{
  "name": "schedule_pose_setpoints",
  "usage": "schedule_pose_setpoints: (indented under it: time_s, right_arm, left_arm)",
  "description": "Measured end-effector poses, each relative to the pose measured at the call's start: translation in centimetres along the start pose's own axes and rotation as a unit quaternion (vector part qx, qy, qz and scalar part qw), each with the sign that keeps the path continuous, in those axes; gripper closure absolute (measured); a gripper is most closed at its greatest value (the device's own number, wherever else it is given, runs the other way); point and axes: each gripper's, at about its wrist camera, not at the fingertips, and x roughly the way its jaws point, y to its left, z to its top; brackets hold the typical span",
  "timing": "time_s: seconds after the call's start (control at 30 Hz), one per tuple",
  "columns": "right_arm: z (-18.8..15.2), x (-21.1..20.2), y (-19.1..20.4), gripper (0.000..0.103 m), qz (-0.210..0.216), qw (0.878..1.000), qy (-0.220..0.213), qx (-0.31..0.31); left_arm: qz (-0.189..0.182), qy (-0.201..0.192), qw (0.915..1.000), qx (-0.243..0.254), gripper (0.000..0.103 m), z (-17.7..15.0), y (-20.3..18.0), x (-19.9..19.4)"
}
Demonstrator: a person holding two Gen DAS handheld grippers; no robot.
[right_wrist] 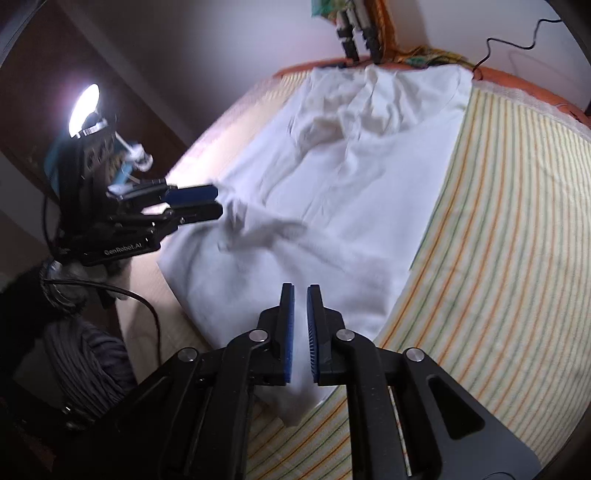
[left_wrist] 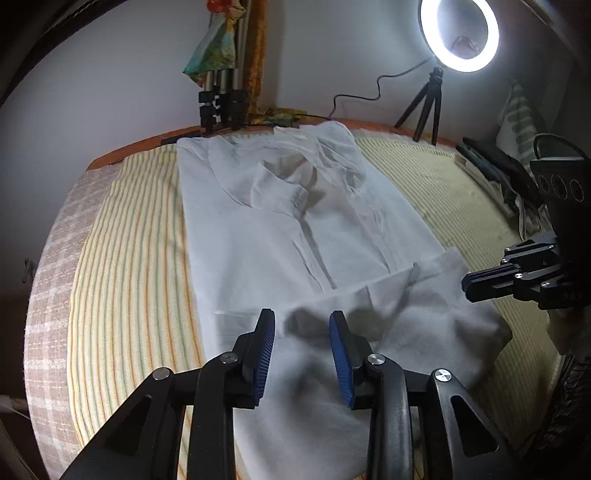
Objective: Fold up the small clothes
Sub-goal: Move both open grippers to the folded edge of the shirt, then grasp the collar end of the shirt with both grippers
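A white garment (left_wrist: 277,240) lies spread on the striped bed cover (left_wrist: 129,258), its neck end toward the far wall. Its near part is folded over into a rumpled flap (left_wrist: 424,314). My left gripper (left_wrist: 301,321) hovers over the near hem, open, with only cloth lying below the gap. In the right wrist view the same garment (right_wrist: 351,184) fills the middle. My right gripper (right_wrist: 300,291) stands over its near corner with a narrow slit between the blue pads and nothing pinched. The left gripper (right_wrist: 216,201) shows at the garment's left edge, and the right gripper (left_wrist: 466,286) at the flap's right side.
A lit ring light (left_wrist: 460,35) on a small tripod stands at the back right, its cable running along the wall. Tripod legs (left_wrist: 219,99) stand at the back middle. Dark items (left_wrist: 495,162) lie along the right edge. A grey knitted sleeve (right_wrist: 85,354) is at lower left.
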Motion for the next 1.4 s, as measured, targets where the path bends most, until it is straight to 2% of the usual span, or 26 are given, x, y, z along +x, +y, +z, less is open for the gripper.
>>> schedule_pose_setpoints:
  time_s: [0.07,0.1,0.33,0.53,0.7,0.9,1.17,1.4]
  right_arm:
    - [1.0,-1.3,-1.0,0.069,-0.007,1.000,-0.028,0.008]
    - [1.7,-2.1,-1.7,0.068,-0.015,0.999,-0.044,0.011]
    - [6.7,-3.6,-8.4,0.068,-0.045,0.992,-0.098,0.061]
    - [10.6,-1.8,-13.2,0.068,-0.064,0.988,-0.105,0.090]
    - [13.0,0.6,-16.6,0.068,-0.053,0.986,-0.103,0.117]
    - [15.5,3.0,-18.2,0.068,-0.030,0.987,-0.104,0.119]
    - [18.7,6.2,-18.5,0.068,-0.053,0.991,-0.081,0.090]
    - [19.8,7.4,-17.9,0.068,-0.077,0.992,-0.076,0.067]
  left_arm:
    - [0.000,-0.003,1.0000,-0.009,0.070,1.1,1.1,-0.4]
    - [0.002,-0.007,0.9999,-0.012,0.070,1.8,1.6,-0.6]
    - [0.011,-0.031,0.9989,-0.032,0.063,7.2,5.3,-0.3]
    - [0.014,-0.033,0.9964,-0.076,0.063,11.1,9.2,2.9]
    - [0.018,-0.021,0.9951,-0.095,0.064,12.9,11.2,6.2]
    - [0.010,-0.013,0.9955,-0.093,0.064,14.4,12.2,9.0]
    - [0.017,-0.011,0.9948,-0.100,0.064,16.2,13.1,11.6]
    - [0.020,-0.009,0.9952,-0.095,0.065,17.6,13.2,13.6]
